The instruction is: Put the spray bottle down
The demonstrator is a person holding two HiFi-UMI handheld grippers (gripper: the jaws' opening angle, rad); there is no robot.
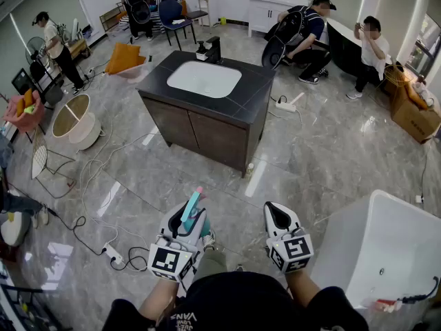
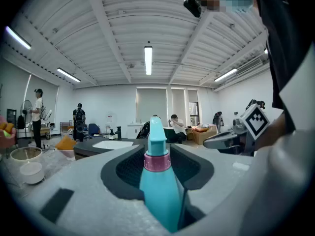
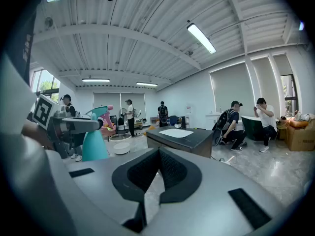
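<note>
Currently, the left gripper [image 1: 185, 221] is clenched on the spray bottle [image 1: 191, 211], its pads pressing the teal body from both sides below the pink collar [image 2: 157, 162]. The bottle stands upright between the jaws, with the nozzle at the top. It is held in the air above the floor [image 1: 324, 150], close in front of the person and well apart from the dark tabletop [image 1: 255, 92] with its white sink [image 1: 204, 78]. The right gripper [image 1: 279, 216] is level with the left and just beside it; its jaws are closed tip to tip with nothing between them. The right gripper view shows the bottle off to its left, clear of that gripper. A white tub [image 1: 386, 240] stands to the right of the person. Several people are at the far side of the room.
</note>
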